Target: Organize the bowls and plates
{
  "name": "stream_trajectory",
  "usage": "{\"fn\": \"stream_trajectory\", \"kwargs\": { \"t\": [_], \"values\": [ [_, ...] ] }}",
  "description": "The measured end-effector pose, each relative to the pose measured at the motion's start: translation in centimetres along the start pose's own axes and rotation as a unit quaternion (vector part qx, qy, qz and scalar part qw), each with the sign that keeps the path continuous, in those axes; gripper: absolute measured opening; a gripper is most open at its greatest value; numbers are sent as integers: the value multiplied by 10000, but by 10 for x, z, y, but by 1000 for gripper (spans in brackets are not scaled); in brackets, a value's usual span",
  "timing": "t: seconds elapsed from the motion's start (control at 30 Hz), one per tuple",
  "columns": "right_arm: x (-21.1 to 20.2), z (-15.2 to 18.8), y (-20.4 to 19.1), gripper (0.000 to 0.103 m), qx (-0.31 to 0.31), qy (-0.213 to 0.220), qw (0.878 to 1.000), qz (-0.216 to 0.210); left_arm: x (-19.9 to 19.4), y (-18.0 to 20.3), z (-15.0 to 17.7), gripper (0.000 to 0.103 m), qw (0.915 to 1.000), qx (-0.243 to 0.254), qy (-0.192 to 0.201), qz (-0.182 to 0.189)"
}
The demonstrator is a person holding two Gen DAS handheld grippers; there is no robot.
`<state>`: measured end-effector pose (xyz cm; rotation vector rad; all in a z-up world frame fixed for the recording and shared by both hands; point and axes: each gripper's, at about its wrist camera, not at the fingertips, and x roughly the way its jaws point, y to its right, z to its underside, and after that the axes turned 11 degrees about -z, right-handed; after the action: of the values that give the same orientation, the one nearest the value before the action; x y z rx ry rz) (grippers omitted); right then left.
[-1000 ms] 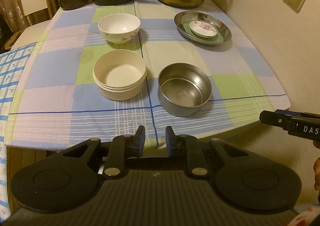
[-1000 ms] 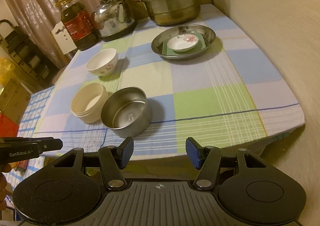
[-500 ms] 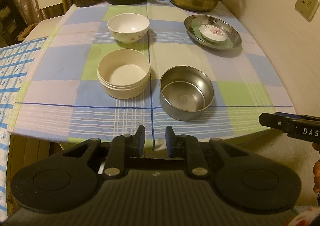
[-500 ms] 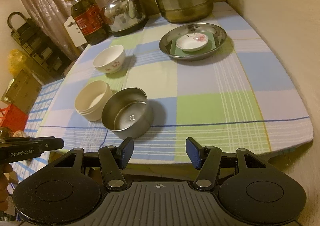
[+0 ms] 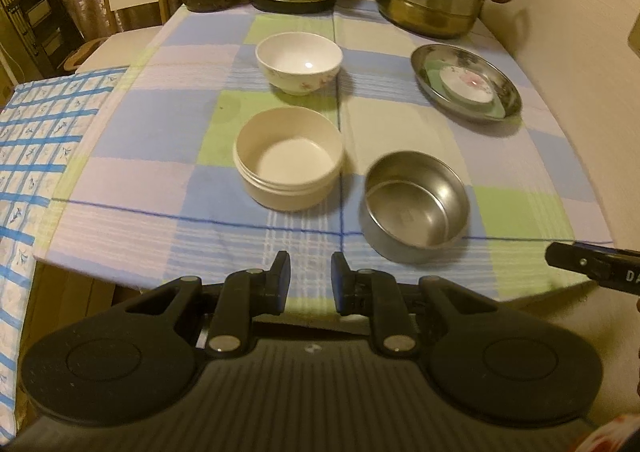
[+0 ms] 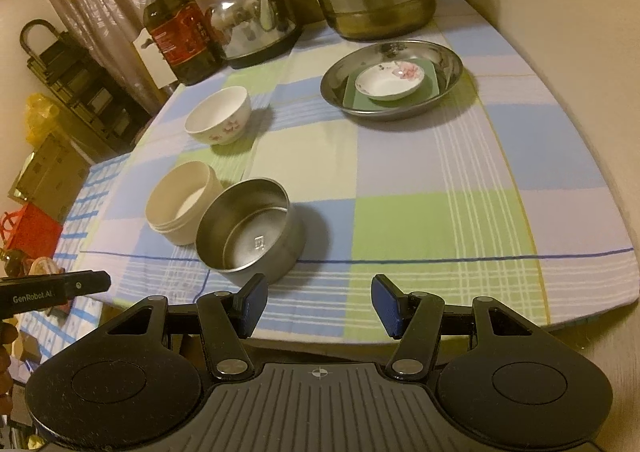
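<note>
Readable lettering on the two grippers

In the right wrist view, the left gripper at the left edge carries white "GenRobot.AI" on its black side. In the left wrist view, the right gripper shows only "DA", cut off. The red label on the oil bottle is illegible.

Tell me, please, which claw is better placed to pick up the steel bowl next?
Probably the right claw: the steel bowl sits just ahead of it, and it is open wider than the left claw.

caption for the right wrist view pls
Open right gripper short of a steel bowl; cream bowl and floral bowl behind.
</note>
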<state>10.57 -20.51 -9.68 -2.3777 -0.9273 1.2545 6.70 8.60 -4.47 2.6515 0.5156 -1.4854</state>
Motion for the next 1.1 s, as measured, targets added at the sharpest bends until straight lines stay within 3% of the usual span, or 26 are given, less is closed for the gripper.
{"fn": "stream_trajectory", "kwargs": {
  "t": [0.33, 0.6, 0.7, 0.87, 1.1],
  "values": [
    [33, -23, -28, 58, 167, 272, 9995, 45, 52, -39, -40, 19, 9996, 286, -28, 39],
    [86, -48, -73, 57, -126, 314, 9993, -128, 97, -62, -70, 19, 9981, 559, -78, 259],
    [110, -56, -90, 57, -313, 261, 9990, -180, 111, -65, -80, 19, 9967, 681, -118, 416],
    [151, -67, -109, 46, -496, 93, 9985, -218, 128, -69, -93, 19, 9943, 815, -130, 678],
    [197, -73, -116, 40, -503, -227, 9985, 39, 157, -70, -106, 19, 9902, 949, -377, 950]
  ]
}}
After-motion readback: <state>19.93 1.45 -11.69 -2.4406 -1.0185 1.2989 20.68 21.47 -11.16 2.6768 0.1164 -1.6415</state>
